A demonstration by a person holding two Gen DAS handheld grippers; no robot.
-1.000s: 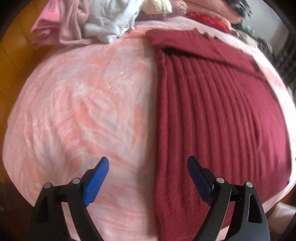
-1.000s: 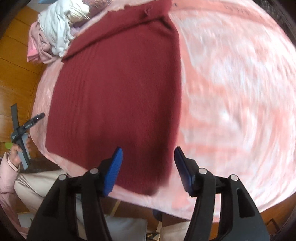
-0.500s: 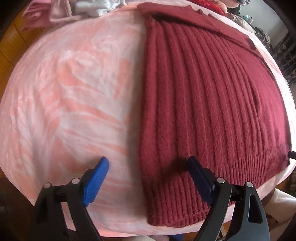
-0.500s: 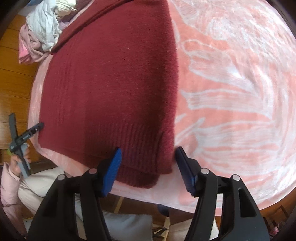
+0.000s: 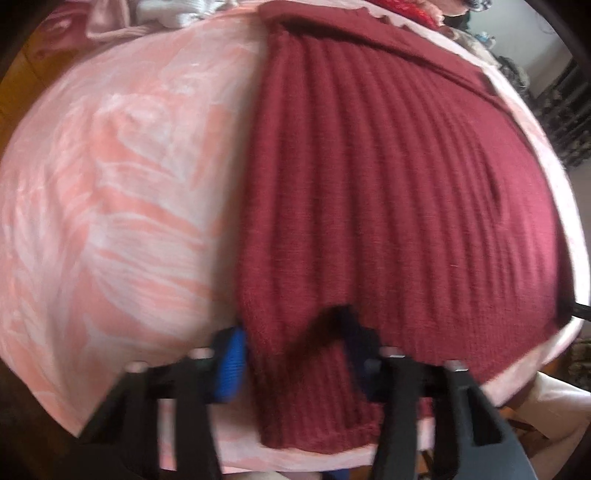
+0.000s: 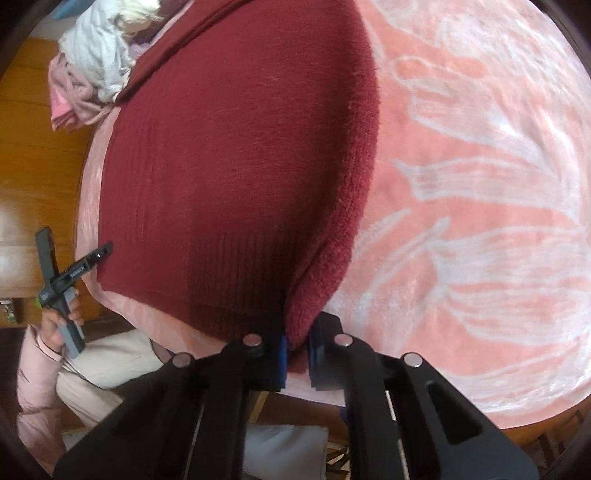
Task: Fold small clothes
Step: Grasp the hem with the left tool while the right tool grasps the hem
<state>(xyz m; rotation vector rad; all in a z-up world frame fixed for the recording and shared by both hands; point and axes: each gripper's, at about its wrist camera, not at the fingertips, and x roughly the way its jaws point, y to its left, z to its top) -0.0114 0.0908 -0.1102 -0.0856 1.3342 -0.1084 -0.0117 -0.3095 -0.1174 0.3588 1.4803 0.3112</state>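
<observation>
A dark red ribbed sweater (image 5: pixel 388 184) lies flat on a pink and white blanket (image 5: pixel 110 184). My left gripper (image 5: pixel 291 354) is at the sweater's near left hem corner. Its jaws are closing, and the knit bunches up between the blue pads (image 5: pixel 231 365). In the right wrist view, my right gripper (image 6: pixel 297 350) is shut on the sweater's (image 6: pixel 240 147) near right hem corner, with the fabric pinched into a raised fold. The left gripper (image 6: pixel 74 266) also shows there at the far left, held in a hand.
A pile of pale and pink clothes (image 6: pixel 92 62) sits beyond the sweater at the blanket's far edge (image 5: pixel 177 14). The blanket (image 6: pixel 480 184) spreads wide to the right. A person's light trousers (image 6: pixel 107 362) and wooden floor (image 6: pixel 33 129) lie past the near edge.
Both grippers dropped onto the sweater's near hem and their jaws came together. The right pinched the right corner into a fold, and the left gathered the left corner between its pads.
</observation>
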